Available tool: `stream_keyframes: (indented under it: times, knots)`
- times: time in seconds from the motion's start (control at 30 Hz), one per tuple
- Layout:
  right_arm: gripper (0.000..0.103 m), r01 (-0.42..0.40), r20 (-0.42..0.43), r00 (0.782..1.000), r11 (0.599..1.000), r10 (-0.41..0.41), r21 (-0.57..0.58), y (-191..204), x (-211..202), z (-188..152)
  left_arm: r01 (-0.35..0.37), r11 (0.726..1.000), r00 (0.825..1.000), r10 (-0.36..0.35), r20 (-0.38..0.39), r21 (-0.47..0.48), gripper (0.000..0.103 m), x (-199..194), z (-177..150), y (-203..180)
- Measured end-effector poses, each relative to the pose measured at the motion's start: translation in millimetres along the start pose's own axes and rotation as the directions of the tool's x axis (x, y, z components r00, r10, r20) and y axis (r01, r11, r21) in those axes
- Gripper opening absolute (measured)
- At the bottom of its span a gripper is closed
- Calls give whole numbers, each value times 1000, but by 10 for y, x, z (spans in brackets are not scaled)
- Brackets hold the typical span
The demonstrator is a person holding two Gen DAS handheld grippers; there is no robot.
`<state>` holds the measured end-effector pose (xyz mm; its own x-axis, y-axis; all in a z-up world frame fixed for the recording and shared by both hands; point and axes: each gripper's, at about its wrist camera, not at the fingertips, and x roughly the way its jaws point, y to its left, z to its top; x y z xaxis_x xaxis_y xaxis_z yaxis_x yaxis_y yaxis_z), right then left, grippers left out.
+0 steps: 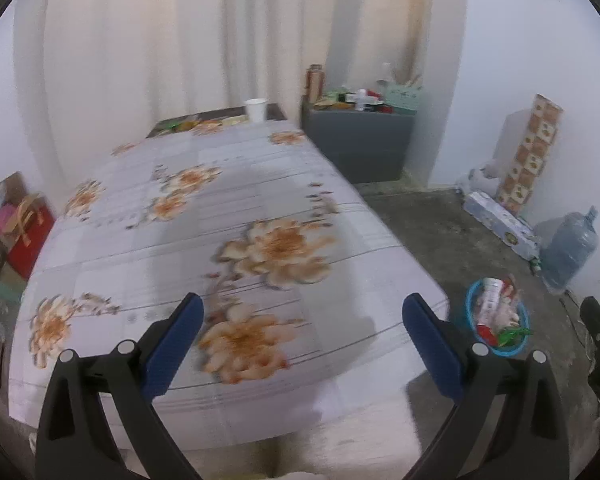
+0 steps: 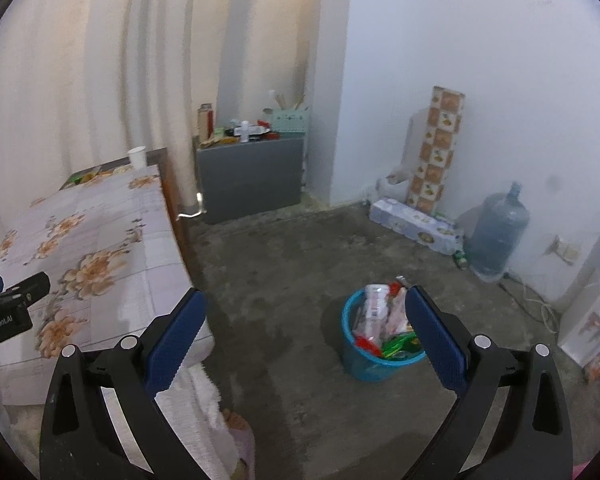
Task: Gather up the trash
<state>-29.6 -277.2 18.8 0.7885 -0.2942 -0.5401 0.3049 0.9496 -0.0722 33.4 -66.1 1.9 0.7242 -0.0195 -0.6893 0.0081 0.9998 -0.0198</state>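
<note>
Presently, findings as follows.

Left gripper [image 1: 302, 322]: jaws spread wide, nothing between the blue pads; it hangs above the near end of the table [image 1: 140, 248].

Right gripper [image 2: 304, 316]: likewise released and empty; it hangs over the concrete floor [image 2: 284, 248], just right of the table's near corner.

Trash bin [image 2: 364, 368]: blue, upright on the floor to the right of the table, already stuffed with wrappers [image 2: 374, 308] that stick up past the rim.

Remaining trash: green and yellow scraps [image 1: 188, 123] lie at the far end of the table, with a white paper cup [image 1: 256, 109] standing beside them. Blur hides what the scraps are and which way their long axis runs.

Governing relation: the leftover litter lies straight ahead and far from both grippers, along the table's length; the bin lies near and to the right. In my judgement the left gripper is better placed for the scraps, being already over the tabletop, and the right gripper is nearer the bin.

Left wrist view only: the whole tabletop, bare of litter across its near and middle stretch, and boxes [image 1: 16, 236] stacked on the floor to the left.

Right wrist view only: the bin's full height and contents, the open floor around it, a water jug [image 2: 496, 236] against the right wall, and part of the left gripper's body at the left edge.

Progress, judged: largely done; the far-end items appear outstanding.
</note>
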Motion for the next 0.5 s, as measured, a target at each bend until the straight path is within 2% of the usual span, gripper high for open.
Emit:
stream_keyframes:
  times: [0.17, 0.5]
  knots:
    - [96, -66, -26, 998, 998, 65, -5, 159, 44, -22, -42, 998, 999, 41, -15, -37, 98, 19, -12, 217]
    - [96, -102, -24, 995, 993, 101, -55, 364, 20, 40, -53, 997, 999, 52, -12, -51, 98, -16, -16, 387]
